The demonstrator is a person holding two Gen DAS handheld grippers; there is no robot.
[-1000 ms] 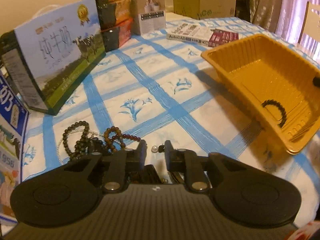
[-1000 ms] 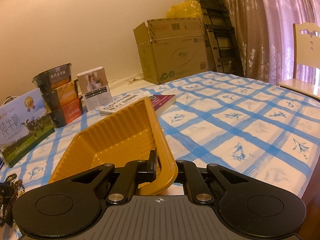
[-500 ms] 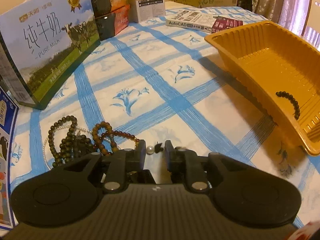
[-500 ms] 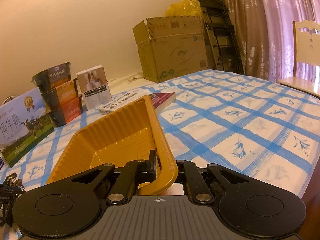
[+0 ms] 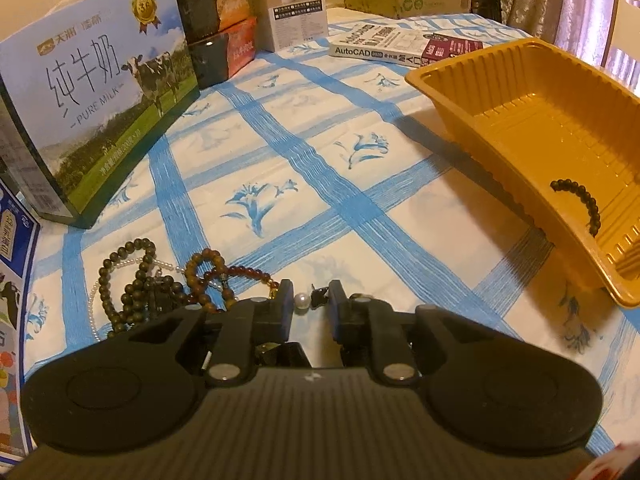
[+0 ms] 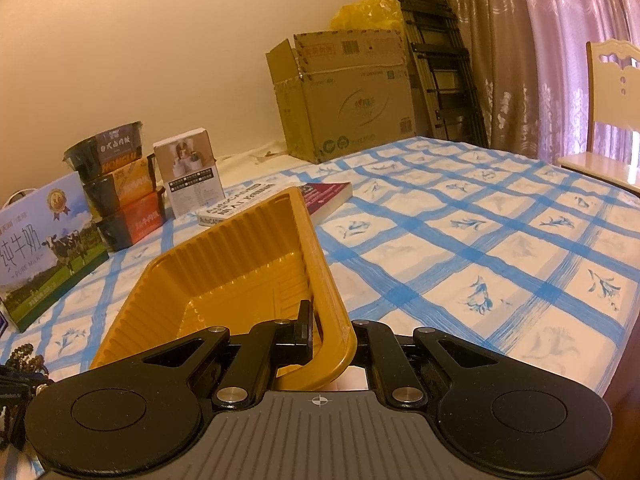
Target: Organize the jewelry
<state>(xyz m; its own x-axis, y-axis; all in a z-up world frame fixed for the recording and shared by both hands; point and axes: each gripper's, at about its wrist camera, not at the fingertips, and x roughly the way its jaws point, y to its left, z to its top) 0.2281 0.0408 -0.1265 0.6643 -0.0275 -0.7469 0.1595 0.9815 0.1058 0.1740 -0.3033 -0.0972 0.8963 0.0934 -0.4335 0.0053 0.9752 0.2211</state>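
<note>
On the blue-checked tablecloth [image 5: 280, 128], left wrist view: left gripper [image 5: 309, 300] low over the cloth, fingers apart with a narrow gap. A single white pearl [image 5: 301, 301] and a small dark clasp-like piece [image 5: 318, 300] sit in that gap; cannot tell whether either finger touches them. Just left of the fingers, a tangled heap of bead strings: dark green beads [image 5: 132, 276], brown beads [image 5: 204, 272], a reddish strand [image 5: 248, 272] and a fine white pearl strand [image 5: 94, 308]. Yellow tray [image 5: 500, 92] to the right, tilted, near edge raised; one black bead bracelet [image 5: 580, 204] lies inside it. Milk carton box [image 5: 100, 120] upper left; AutoCAD book [image 5: 380, 46] beyond.

Right wrist view: right gripper [image 6: 332, 332] clamped on the tray's [image 6: 224, 264] near rim, left finger inside the wall, right finger outside. Tray tipped up off the cloth on this side. Bead heap [image 6: 24, 356] just visible at far left edge. Cardboard box [image 6: 348, 96], stacked bowls [image 6: 116, 188] and chair [image 6: 612, 92] in background.
</note>
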